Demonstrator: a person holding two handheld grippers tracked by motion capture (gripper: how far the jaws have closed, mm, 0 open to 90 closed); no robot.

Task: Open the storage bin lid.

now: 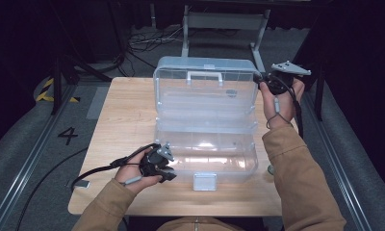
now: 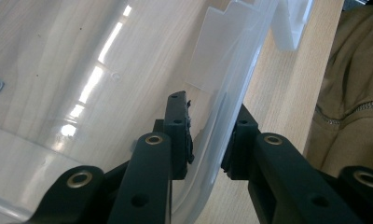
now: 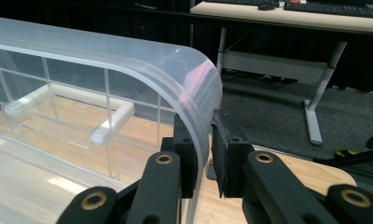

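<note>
The clear plastic box (image 1: 206, 144) is seen open at the middle of the worktop (image 1: 123, 120), its raised lid (image 1: 205, 89) pinched at the far right corner by the right hand-held gripper (image 1: 261, 80), its base wall (image 2: 229, 112) pinched at the near left corner by the left hand-held gripper (image 1: 167, 166).

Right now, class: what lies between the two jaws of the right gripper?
The curved rim of the clear plastic box's raised lid lies between the jaws of the right gripper, which pinch it near a corner, as the right gripper view shows.
</note>
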